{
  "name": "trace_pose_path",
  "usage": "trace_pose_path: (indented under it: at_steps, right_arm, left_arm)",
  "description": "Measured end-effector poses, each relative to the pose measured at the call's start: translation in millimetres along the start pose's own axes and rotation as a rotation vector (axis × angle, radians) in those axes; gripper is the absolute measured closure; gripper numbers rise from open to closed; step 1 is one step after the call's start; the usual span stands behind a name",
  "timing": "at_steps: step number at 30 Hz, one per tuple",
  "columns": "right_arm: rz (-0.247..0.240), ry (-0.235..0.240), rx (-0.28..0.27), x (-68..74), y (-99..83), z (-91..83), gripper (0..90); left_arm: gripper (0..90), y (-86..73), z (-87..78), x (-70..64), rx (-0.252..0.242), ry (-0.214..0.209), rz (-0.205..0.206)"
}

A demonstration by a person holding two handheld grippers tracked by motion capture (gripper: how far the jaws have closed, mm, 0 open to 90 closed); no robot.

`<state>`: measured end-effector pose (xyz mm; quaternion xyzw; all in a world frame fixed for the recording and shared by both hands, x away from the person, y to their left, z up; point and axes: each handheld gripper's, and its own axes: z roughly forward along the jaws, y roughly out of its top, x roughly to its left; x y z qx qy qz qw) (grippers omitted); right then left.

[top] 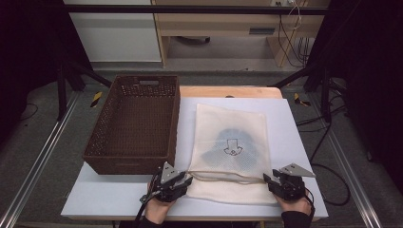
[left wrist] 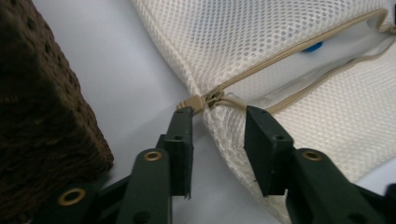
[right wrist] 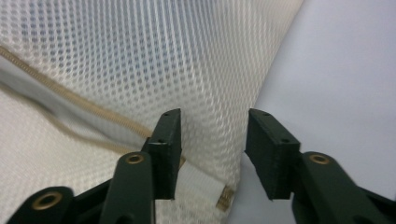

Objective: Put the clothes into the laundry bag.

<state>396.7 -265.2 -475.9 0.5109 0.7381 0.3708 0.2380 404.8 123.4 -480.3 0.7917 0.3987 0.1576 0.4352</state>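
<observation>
Both grippers open. I nudge left gripper [left wrist: 218,122] onto the zipper pull [left wrist: 201,99] of the mesh bag [top: 231,142], right gripper [right wrist: 212,135] pins the corner (fabric slips easily).

One cream mesh laundry bag [top: 231,147] with a tan zipper lies on the desk [top: 294,142], which is one white-topped surface. One dark brown woven plastic basket [top: 134,124] stands beside the bag. One tan zipper slider [left wrist: 201,100] sits at the bag's corner. Two hand-held black grippers are present, the left gripper [top: 188,180] and the right gripper [top: 267,179], each with two fingers [left wrist: 180,140], four fingers in all.
</observation>
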Motion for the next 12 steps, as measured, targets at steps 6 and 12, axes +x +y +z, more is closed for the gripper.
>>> trace_pose_path:
  at_steps: [6,12]
  right_arm:
    - [0.025,-0.007,-0.139,-2.6,1.3,-9.7,39.9]
    - [0.029,-0.019,-0.191,-5.6,0.1,-14.0,35.1]
  left_arm:
    - [41.4,7.8,-12.8,1.2,-0.041,-0.011,0.045]
    - [35.2,8.7,-21.8,7.8,-0.058,-0.02,0.045]
